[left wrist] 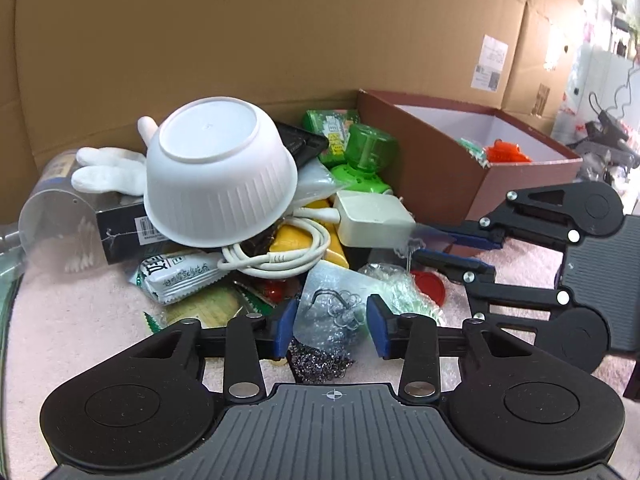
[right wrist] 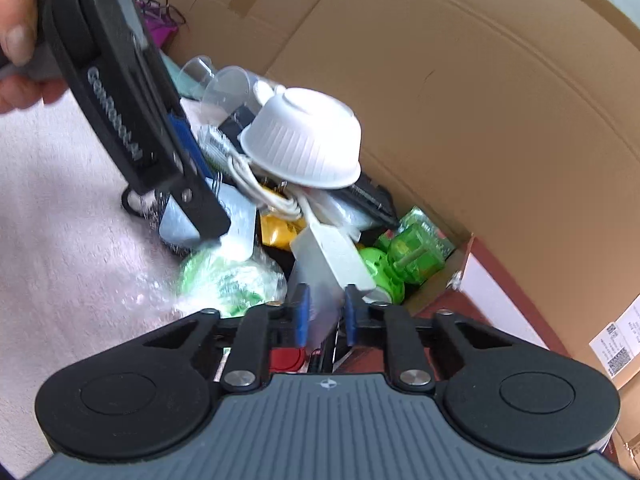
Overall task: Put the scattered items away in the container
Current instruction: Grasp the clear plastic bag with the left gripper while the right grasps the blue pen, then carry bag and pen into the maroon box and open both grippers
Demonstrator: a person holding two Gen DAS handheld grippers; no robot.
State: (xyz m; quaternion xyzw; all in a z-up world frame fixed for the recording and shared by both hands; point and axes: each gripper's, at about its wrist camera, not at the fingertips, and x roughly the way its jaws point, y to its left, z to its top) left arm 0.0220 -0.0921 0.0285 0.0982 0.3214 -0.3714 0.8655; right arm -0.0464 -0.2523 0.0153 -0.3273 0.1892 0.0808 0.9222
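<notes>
A pile of items lies on pink cloth before a cardboard wall: an upturned white bowl (left wrist: 218, 172), a white charger block (left wrist: 374, 220) with coiled cable (left wrist: 276, 254), green plastic gadgets (left wrist: 366, 152). My left gripper (left wrist: 331, 326) is open, its fingers either side of a clear packet of metal hooks (left wrist: 334, 308) over a steel scourer (left wrist: 320, 364). My right gripper (left wrist: 416, 246) comes in from the right, its jaws a narrow gap apart at the charger block (right wrist: 332, 260); in the right wrist view (right wrist: 323, 314) a clear wrapper sits between its fingers. The brown box (left wrist: 424, 152) stands at right.
A red lid (left wrist: 428, 284), a green bubble-wrapped bundle (left wrist: 400, 284), a snack packet (left wrist: 180, 272), a black box (left wrist: 124, 232), a clear cotton-swab tub (left wrist: 56, 216) and a white plush (left wrist: 108, 172) lie around. The box holds an orange item (left wrist: 506, 152).
</notes>
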